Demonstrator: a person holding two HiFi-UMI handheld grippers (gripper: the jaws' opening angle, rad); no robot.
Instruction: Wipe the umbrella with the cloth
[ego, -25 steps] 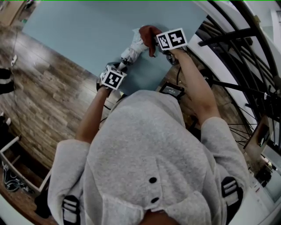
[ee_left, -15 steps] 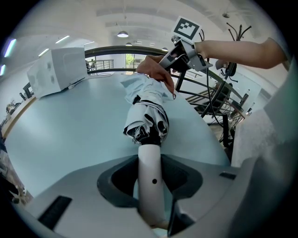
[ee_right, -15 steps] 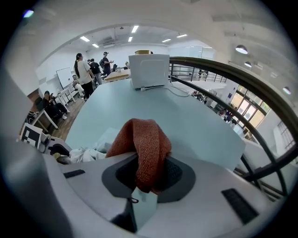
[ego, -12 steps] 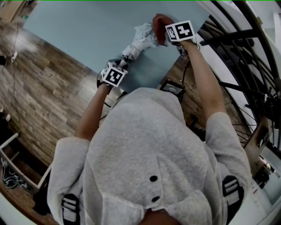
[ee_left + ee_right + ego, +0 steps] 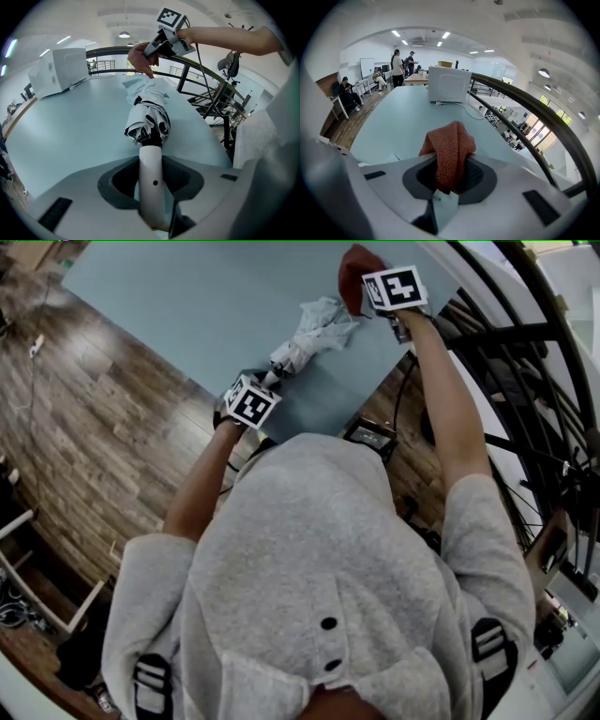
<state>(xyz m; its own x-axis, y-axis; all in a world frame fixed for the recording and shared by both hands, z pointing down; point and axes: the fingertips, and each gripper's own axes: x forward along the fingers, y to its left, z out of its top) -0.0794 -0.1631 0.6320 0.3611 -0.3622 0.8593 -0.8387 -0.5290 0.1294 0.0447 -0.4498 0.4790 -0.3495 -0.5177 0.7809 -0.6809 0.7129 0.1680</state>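
A folded pale umbrella (image 5: 314,329) lies on the light blue table (image 5: 187,306), its white handle (image 5: 152,183) pointing back at me. My left gripper (image 5: 255,390) is shut on that handle, and the bunched canopy (image 5: 149,117) spreads out beyond the jaws. A rust-red cloth (image 5: 450,150) hangs folded between the jaws of my right gripper (image 5: 367,292), which is shut on it. That gripper is raised off the table past the umbrella's far tip, with the cloth (image 5: 354,273) clear of the fabric. In the left gripper view the right gripper (image 5: 151,49) hovers above the umbrella's tip.
A white box-shaped appliance (image 5: 449,84) with a cable stands at the table's far end. A dark curved railing (image 5: 534,117) runs along the table's right side. Wood floor (image 5: 84,437) lies to the left. Several people (image 5: 401,65) stand and sit in the far room.
My right gripper with the cloth has slid along the umbrella away from me and lifted off its tip. The left gripper has kept still on the handle.
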